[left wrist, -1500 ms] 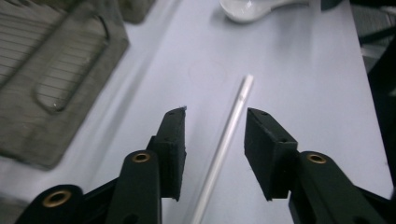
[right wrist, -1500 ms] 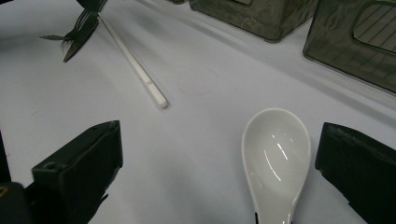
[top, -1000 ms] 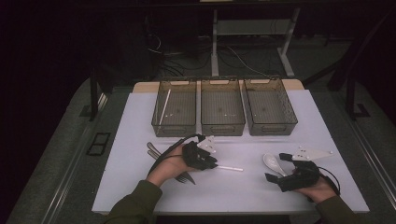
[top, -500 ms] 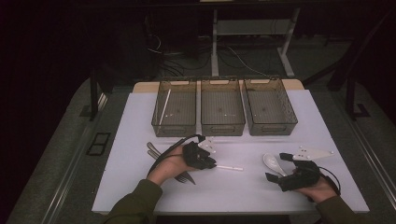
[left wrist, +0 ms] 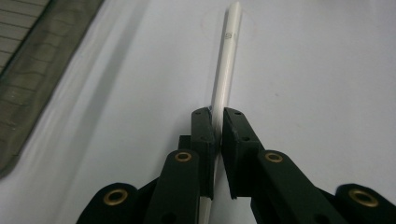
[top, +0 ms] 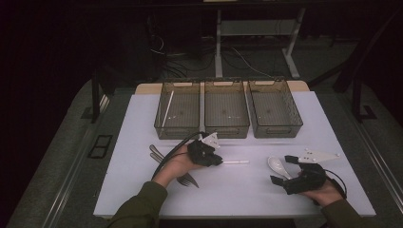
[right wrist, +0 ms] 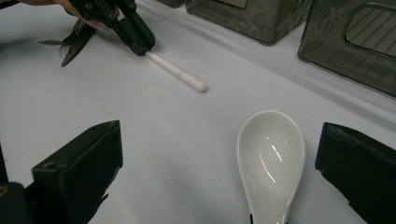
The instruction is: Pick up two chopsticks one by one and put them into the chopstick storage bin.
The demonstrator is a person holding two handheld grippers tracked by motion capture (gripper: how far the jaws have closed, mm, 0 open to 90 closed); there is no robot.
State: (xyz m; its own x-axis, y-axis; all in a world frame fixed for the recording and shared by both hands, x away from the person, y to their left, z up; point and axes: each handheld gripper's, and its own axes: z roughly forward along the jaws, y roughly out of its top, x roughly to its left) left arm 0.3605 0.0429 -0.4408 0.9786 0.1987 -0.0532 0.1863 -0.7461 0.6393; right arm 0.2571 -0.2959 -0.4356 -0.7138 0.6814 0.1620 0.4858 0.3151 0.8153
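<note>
We list: white table (top: 142, 118), three grey bins (top: 225, 107) in a row at its far edge, white chopstick (top: 236, 162), white spoon (top: 277, 166), dark forks (top: 157, 153) lying near its front.

We see our left gripper (left wrist: 218, 122) clamped on a white stick (left wrist: 226, 70) that points straight ahead over the white table (left wrist: 327, 70); a bin (left wrist: 28, 70) sits far left.

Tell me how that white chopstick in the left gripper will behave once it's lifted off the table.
The white chopstick looks straight and rigid, so it probably won't droop. The left gripper pinches it near one end, leaving a long overhang that may swing or pivot. Its smooth, rounded surface looks slippery, and it would likely roll if dropped.
</note>
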